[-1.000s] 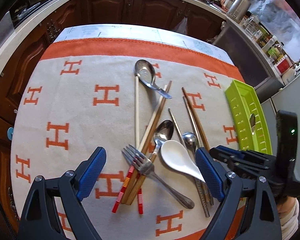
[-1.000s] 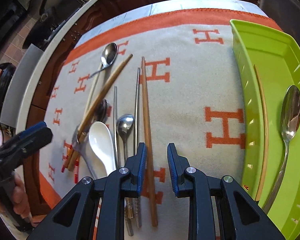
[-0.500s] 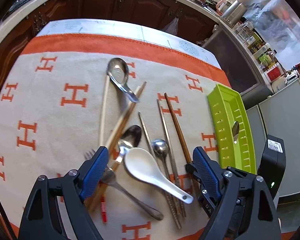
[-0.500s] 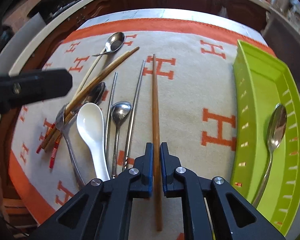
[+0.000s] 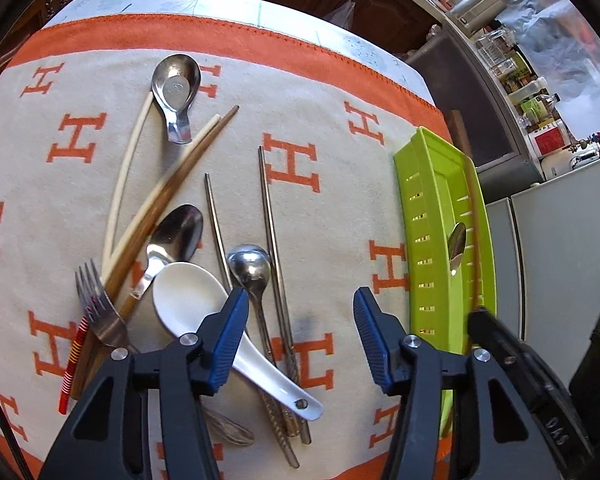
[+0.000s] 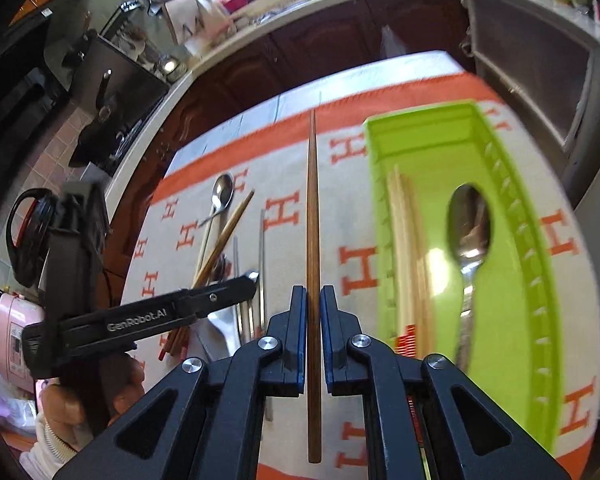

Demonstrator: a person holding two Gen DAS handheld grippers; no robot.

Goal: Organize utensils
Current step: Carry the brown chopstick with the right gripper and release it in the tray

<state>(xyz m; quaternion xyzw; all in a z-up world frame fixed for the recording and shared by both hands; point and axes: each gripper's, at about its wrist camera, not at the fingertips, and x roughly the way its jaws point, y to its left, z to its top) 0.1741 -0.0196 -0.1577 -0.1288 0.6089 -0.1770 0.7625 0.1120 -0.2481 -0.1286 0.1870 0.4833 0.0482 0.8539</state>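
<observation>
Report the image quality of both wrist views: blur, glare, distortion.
Left wrist view: sharp, strong fisheye bending at the edges, sun glints on the metal spoon, and the left gripper, its jaws closing, is crisp. Right wrist view: motion-blurred green tray and cloth, a glare patch inside the tray, while the right gripper and its clamped brown chopstick stay sharp.

The right gripper [image 6: 309, 320] has clamped the brown chopstick [image 6: 313, 216] and lifted it off the cloth [image 6: 356, 216], swinging it toward the green tray [image 6: 384, 208] at about two o'clock. The left gripper [image 5: 300, 320] has dropped lower toward five o'clock, its jaws closing around the steel spoon [image 5: 249, 268] and metal chopsticks [image 5: 274, 248], not yet pinching.
</observation>
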